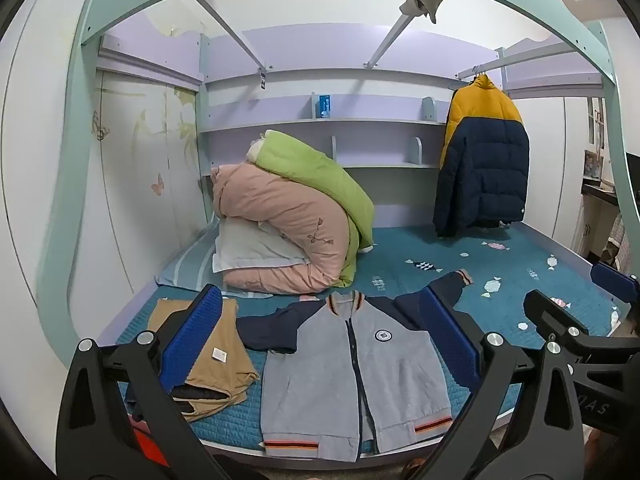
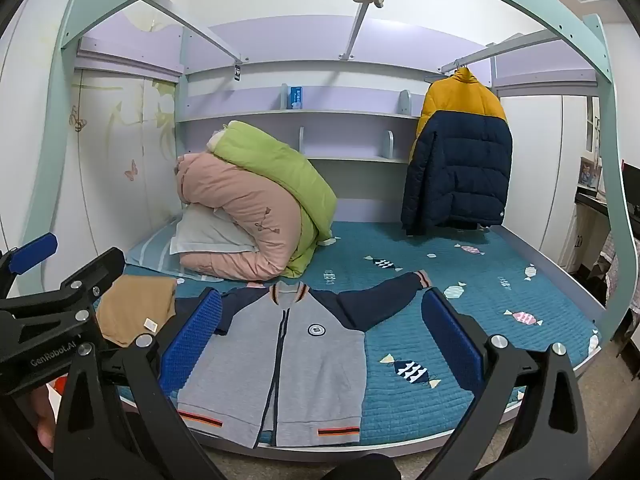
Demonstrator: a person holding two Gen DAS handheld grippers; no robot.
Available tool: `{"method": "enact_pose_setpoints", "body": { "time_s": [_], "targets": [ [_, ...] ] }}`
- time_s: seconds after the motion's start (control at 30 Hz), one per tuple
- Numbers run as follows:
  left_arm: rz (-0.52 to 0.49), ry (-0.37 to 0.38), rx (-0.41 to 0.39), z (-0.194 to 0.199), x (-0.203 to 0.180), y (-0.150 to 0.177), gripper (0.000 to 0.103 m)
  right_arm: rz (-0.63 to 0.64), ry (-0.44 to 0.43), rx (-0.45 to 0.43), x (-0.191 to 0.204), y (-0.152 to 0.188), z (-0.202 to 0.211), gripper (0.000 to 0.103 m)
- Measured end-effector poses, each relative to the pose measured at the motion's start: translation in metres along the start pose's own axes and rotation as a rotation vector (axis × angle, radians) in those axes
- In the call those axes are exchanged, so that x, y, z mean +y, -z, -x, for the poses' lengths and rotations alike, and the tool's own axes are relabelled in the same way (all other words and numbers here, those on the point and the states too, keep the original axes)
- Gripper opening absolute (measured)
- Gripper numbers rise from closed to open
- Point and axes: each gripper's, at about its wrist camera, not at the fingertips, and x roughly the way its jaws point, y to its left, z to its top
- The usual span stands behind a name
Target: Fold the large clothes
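Observation:
A grey zip jacket with navy sleeves and striped cuffs lies flat, front up, at the near edge of the bed. Its right sleeve stretches out to the side; the left sleeve is bent in. My left gripper hovers before the bed, open wide, its blue pads framing the jacket without touching it. My right gripper is also open and clear of the cloth. Each view catches the other gripper at its edge: the right gripper and the left gripper.
Tan folded trousers lie left of the jacket. Rolled pink and green quilts on a pillow fill the back left. A yellow-navy puffer coat hangs at the back right. The teal bedspread is bare on the right.

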Motion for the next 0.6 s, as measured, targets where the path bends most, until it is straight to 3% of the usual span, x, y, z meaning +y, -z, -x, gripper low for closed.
{"method": "enact_pose_setpoints", "body": {
  "time_s": [0.6],
  "targets": [
    [0.012, -0.004, 0.003, -0.0006, 0.0003, 0.0001, 0.098, -0.005, -0.004, 0.000, 0.0003, 0.0006, -0.0001, 0.096]
  ]
}}
